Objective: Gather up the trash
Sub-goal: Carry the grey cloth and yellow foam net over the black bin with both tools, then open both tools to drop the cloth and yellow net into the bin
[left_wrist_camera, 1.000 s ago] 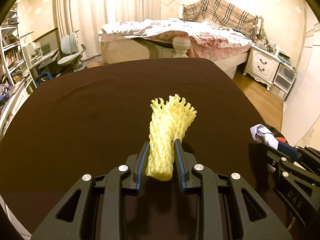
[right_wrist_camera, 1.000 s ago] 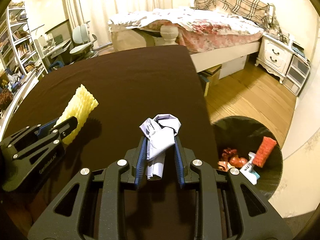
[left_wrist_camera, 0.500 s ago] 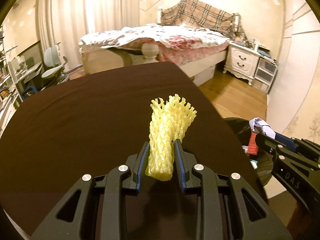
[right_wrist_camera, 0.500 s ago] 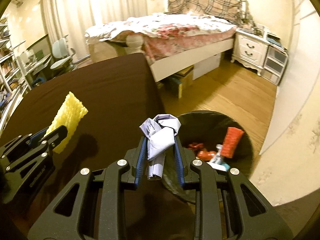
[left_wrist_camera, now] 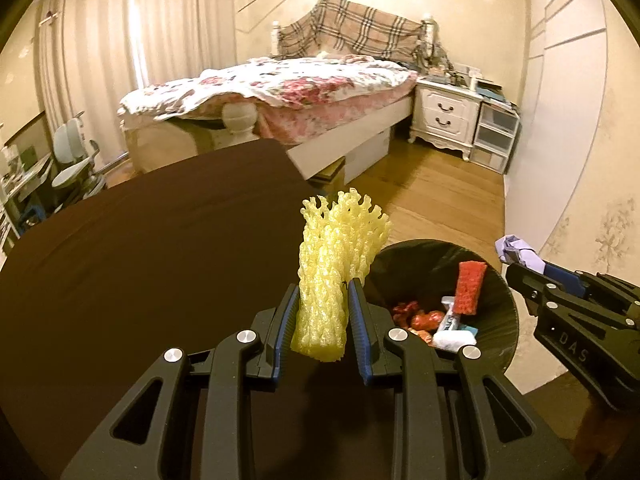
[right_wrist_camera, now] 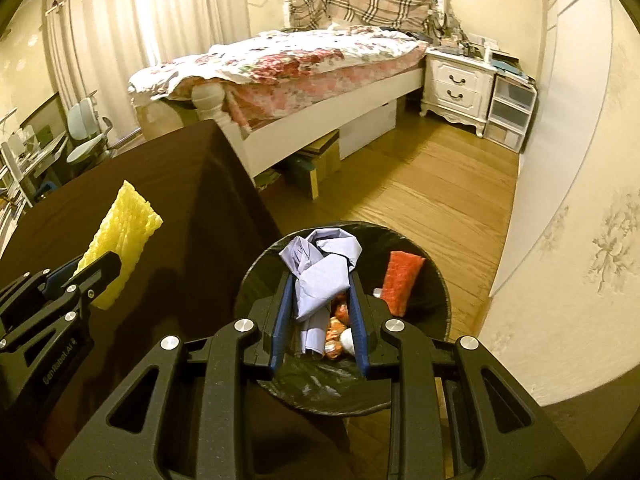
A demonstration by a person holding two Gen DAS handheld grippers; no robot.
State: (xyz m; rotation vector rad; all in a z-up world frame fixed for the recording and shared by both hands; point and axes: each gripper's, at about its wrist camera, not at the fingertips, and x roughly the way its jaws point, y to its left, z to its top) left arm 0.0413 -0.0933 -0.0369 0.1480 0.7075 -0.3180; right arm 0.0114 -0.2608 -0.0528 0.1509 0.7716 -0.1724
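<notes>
My left gripper is shut on a yellow foam net sleeve and holds it upright over the right edge of the brown table, next to the black bin. My right gripper is shut on a crumpled lilac paper and holds it directly above the open black bin. The bin holds a red foam piece, wrappers and other trash. The yellow sleeve and left gripper show at the left of the right wrist view; the right gripper with the paper shows at the right of the left wrist view.
The bin stands on wooden floor beside the table's right edge, close to a cream wall. A bed, white nightstand and cardboard boxes lie beyond. A desk chair is at far left.
Both grippers have swung right, off the table toward the bin. The right one with the lilac paper has moved from over the table to above the bin mouth. Both stay shut.
</notes>
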